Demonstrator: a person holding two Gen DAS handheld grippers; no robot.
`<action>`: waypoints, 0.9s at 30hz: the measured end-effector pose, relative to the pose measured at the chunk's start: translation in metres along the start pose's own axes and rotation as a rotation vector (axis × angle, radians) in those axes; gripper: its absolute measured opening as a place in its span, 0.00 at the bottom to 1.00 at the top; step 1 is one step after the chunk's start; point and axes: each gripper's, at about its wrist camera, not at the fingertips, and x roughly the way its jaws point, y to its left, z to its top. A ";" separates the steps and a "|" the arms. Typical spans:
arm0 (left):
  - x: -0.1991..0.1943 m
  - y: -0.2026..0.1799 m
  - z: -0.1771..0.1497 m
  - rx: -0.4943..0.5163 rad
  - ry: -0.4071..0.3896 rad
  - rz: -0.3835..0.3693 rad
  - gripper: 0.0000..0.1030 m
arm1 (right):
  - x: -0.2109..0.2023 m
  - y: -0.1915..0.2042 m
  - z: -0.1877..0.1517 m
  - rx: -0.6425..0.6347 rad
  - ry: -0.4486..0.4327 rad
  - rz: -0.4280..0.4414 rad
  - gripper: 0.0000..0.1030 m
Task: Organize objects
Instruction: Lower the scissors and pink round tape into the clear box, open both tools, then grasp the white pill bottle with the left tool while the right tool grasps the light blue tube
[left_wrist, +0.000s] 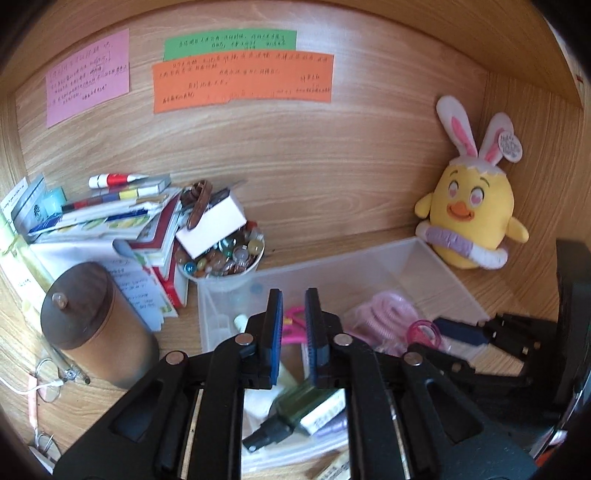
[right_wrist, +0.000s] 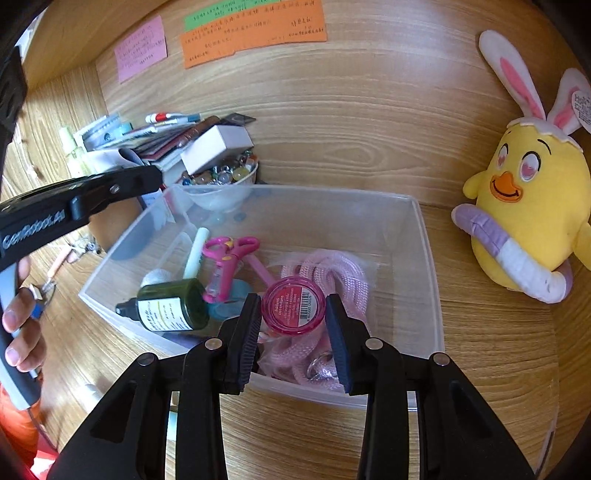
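Right wrist: pink jar (right_wrist: 294, 306) between right claw (right_wrist: 294, 325) pads, seemingly gripped.

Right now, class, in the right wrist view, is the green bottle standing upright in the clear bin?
No, the green bottle lies on its side on the floor of the clear bin.

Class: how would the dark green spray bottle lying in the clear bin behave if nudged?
The dark green glass-like spray bottle lies on its round side, so it would probably roll. It looks smooth, perhaps slippery, and possibly breakable.
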 end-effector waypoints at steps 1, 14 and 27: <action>-0.001 0.001 -0.002 0.001 0.007 -0.002 0.19 | 0.000 0.001 0.000 -0.002 0.002 -0.003 0.39; -0.041 0.009 -0.031 0.022 -0.003 0.008 0.70 | -0.034 0.018 -0.004 -0.061 -0.058 -0.046 0.71; -0.066 0.029 -0.087 0.018 0.111 0.026 0.89 | -0.052 0.035 -0.029 -0.049 -0.030 -0.013 0.82</action>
